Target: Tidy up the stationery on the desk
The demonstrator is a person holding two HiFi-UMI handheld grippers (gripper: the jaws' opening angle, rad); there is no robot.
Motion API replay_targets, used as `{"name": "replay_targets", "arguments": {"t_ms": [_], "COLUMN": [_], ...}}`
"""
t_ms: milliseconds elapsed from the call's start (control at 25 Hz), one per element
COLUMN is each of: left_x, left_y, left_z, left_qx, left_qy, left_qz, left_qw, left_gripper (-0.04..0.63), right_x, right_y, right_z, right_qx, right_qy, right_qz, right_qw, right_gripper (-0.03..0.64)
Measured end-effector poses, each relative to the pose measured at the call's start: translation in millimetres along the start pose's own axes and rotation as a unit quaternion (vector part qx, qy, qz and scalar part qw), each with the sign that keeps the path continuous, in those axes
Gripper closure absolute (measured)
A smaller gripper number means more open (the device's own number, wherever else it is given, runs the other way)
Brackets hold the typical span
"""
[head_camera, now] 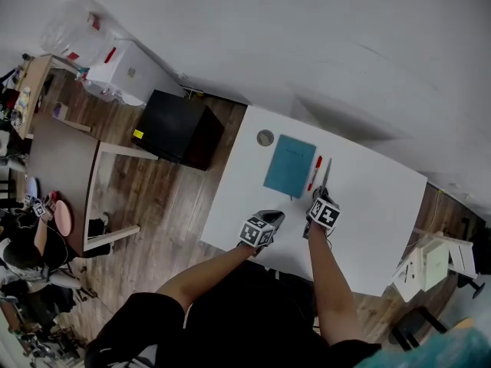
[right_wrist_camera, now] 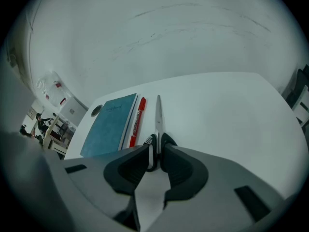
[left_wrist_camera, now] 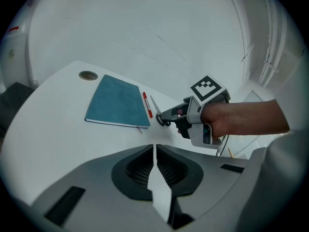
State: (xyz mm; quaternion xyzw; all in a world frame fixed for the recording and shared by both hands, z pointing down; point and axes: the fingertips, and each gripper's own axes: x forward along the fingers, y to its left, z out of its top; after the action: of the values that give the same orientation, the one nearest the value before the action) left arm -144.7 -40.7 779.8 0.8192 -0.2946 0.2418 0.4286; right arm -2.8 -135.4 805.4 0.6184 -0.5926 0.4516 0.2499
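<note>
On the white desk lies a teal notebook, also in the left gripper view and the right gripper view. A red pen lies along its right side. Right of the pen are scissors, blades pointing away from me. My right gripper is shut on the scissors' black handles; the left gripper view shows its fingertips at the handles. My left gripper hovers near the front edge, shut, with nothing between its jaws.
A round cable grommet sits in the desk's far left corner. A black box stands on the wooden floor left of the desk, with a brown table beyond it. White furniture stands off the desk's right end.
</note>
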Motion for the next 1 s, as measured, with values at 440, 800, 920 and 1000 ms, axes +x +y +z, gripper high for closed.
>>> {"name": "replay_targets", "arguments": {"t_ms": [440, 800, 920, 1000], "left_x": [-45.6, -115.7, -135.9, -146.3], "left_y": [-3.7, -55.3, -80.4, -95.0], "left_z": [9.8, 28.9, 18.5, 8.4], "left_qx": [0.019, 0.112, 0.088, 0.086], "left_qy": [-0.045, -0.125, -0.127, -0.115], "left_qz": [0.012, 0.004, -0.016, -0.019], "left_qw": [0.9987, 0.9857, 0.9879, 0.9894], "left_gripper": [0.568, 0.568, 0.568, 0.568], "right_x": [-60.4, -171.1, -216.5, -245.7], "right_y": [27.8, 83.2, 100.8, 111.9], "right_z": [-22.7, -59.2, -78.6, -89.3], "right_qx": [-0.096, -0.104, -0.102, -0.103], "right_qy": [-0.042, -0.106, -0.131, -0.144], "right_qz": [0.053, 0.104, 0.12, 0.126], "right_qw": [0.993, 0.984, 0.979, 0.976], "right_gripper": [0.525, 0.578, 0.583, 0.583]}}
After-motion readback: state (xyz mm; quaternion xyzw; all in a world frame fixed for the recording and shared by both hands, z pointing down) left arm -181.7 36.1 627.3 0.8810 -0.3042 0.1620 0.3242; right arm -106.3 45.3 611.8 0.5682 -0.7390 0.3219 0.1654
